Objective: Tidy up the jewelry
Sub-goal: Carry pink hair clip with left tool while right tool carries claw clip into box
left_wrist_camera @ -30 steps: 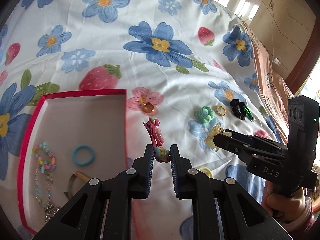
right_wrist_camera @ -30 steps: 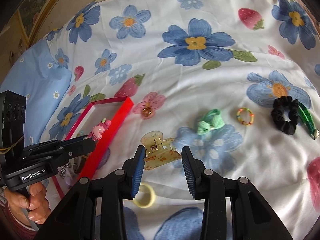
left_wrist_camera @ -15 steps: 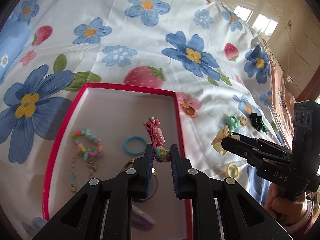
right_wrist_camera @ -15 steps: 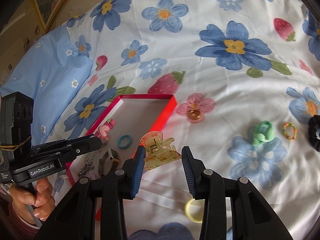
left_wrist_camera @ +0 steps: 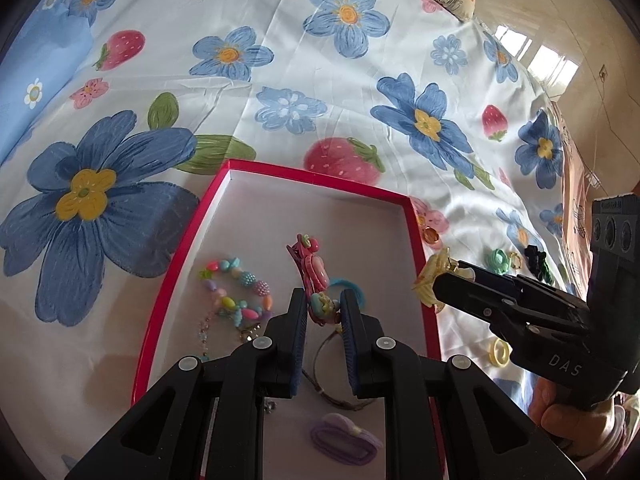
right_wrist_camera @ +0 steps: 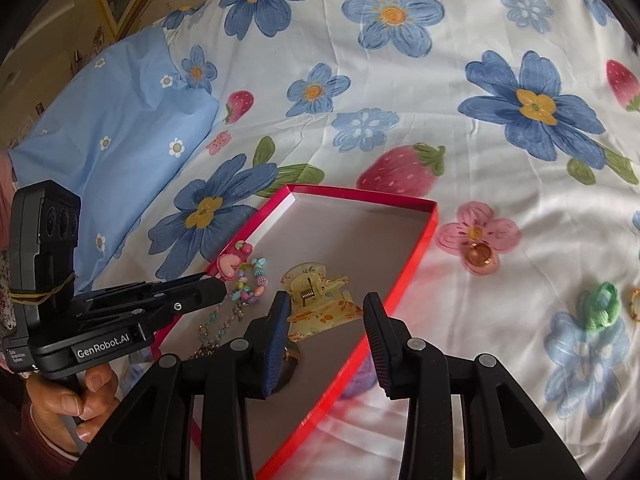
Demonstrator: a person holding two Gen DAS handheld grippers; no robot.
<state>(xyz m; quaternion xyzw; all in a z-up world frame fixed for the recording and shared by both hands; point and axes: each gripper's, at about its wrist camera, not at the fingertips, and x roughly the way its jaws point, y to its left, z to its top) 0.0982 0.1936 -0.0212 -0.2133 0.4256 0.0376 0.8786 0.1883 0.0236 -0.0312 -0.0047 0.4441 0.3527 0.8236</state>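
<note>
Both grippers, each carrying a hair clip, now hang over the red box instead of the bedspread.

A second ago the left gripper (left_wrist_camera: pixel 323 307) held its pink clip (left_wrist_camera: pixel 311 276) above the sheet right of the red box (left_wrist_camera: pixel 416 264); now the clip hangs over the box's middle, jaws clamped on its near end. The right gripper (right_wrist_camera: pixel 326 322) has come left too: its amber claw clip (right_wrist_camera: pixel 316 300), pinched between the pads, now sits over the box's near right part rather than the blue flower print. The left jaws hide part of a blue ring (left_wrist_camera: pixel 352 286) and a thin bangle (left_wrist_camera: pixel 320 364). The bead bracelet (left_wrist_camera: pixel 240 292) lies inside, left of the pink clip. A green scrunchie (right_wrist_camera: pixel 600 308) stays on the bedspread (right_wrist_camera: pixel 480 20), far right.
</note>
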